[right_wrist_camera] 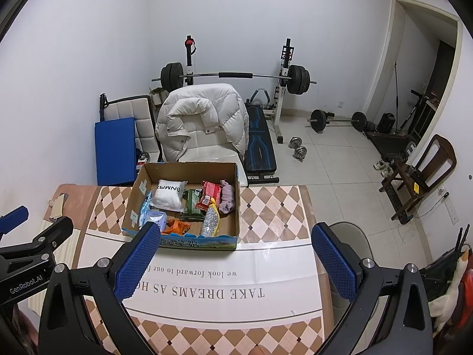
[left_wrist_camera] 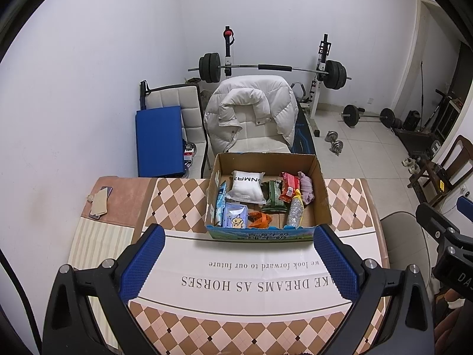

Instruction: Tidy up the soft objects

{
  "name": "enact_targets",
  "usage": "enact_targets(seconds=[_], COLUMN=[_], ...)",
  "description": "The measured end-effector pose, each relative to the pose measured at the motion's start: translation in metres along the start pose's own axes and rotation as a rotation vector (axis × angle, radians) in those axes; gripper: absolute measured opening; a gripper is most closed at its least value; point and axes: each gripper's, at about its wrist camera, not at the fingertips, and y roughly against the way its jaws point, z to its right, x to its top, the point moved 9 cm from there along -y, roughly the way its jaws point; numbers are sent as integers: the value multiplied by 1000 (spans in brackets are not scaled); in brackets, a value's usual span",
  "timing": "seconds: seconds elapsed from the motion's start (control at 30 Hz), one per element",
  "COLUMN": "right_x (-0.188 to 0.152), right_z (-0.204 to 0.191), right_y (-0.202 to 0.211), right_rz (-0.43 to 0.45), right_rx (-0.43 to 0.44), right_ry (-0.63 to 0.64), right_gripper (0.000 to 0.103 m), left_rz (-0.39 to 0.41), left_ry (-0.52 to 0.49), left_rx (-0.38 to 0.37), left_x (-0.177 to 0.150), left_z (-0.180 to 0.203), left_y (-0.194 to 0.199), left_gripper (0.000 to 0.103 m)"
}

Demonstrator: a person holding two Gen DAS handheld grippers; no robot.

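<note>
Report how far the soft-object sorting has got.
Looks done: the white pillow pack, green packet, red packet, pink cloth and orange item lie inside the cardboard box.
In hand: nothing; the left gripper and right gripper hover open over the tablecloth.
Left: no soft objects visible on the tablecloth outside the box.

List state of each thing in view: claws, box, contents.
left claw: open, empty, above the table
right claw: open, empty, above the table
cardboard box: open top, upright on the table
white pouch: lying in the box
green packet: lying in the box
pink cloth: bunched at the box's right side
</note>
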Motion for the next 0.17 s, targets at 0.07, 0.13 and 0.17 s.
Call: enact_targets(seconds=[0.07,0.13,0.17], right_x=[1,-1,1], right_z=[-1,0,0], right_y=[0,1,1], right_rz=[0,1,2], right_rx=[1,-1,-1], right_ry=[0,-2,-2], right_gripper=[103,103,103], left_rz=[6,15,19], left_ry=[1,10,12], left_rx=[2,3,2], left_x=[3,9,11], left_z=[-1,-2,-3], left_y=[4,9,11], left_gripper=[103,103,103])
